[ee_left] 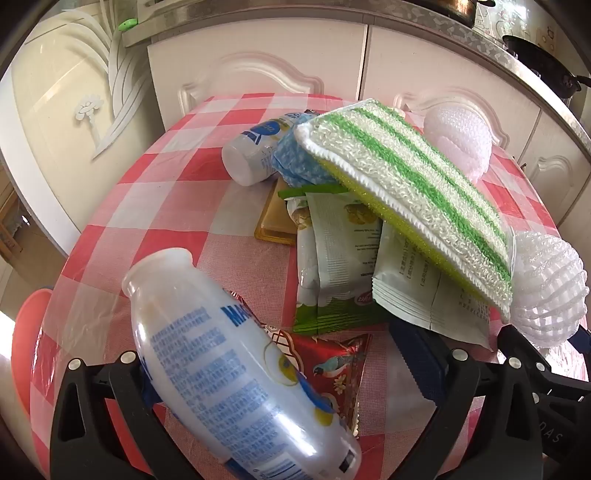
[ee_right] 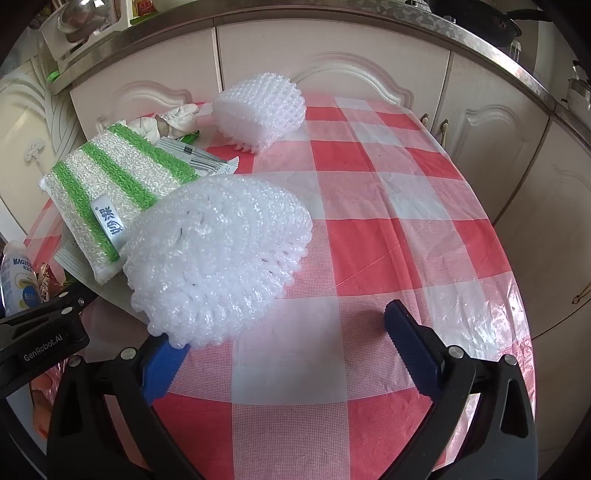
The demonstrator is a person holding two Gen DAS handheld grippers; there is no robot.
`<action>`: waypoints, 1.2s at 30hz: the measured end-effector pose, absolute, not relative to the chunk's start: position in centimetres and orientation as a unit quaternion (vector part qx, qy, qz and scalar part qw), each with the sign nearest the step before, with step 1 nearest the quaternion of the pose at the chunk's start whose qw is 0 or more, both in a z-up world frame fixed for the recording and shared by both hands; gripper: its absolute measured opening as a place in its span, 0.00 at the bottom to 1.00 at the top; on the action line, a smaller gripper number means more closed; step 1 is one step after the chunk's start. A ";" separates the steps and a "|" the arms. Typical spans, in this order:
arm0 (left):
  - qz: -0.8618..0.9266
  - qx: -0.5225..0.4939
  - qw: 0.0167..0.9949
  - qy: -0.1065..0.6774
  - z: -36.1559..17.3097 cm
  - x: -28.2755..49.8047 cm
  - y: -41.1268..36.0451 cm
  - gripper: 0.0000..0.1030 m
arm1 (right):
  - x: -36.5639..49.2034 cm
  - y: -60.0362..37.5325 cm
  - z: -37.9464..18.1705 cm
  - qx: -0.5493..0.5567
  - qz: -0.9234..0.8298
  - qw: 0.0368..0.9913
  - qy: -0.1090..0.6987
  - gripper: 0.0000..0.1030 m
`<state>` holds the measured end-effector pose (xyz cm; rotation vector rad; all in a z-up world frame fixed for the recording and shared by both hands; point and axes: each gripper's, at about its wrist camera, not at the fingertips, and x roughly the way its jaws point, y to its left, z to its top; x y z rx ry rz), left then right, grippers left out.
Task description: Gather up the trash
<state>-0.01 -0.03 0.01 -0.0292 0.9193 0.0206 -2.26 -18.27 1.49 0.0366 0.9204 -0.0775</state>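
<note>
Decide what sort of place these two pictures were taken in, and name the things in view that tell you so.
Most likely a home kitchen. White cabinet doors run beneath a metal-edged countertop carrying a black pan, and a table in a red-checked plastic cloth stands in front.

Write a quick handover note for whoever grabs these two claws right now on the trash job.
Left claw: open, a bottle lies between its fingers, not gripped.
Right claw: open, holds nothing; near foam net by its left finger.
On the table: second bottle, wrappers, red packet, striped sponge, far foam net.
Done: nothing visibly collected.
Left: all of it; no bin is in view.
</note>
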 end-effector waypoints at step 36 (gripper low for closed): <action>-0.021 0.001 0.929 0.368 5.2 -7.7 0.1 0.95 | -9.1 -16.9 5.4 -0.004 -0.032 0.921 0.388 0.97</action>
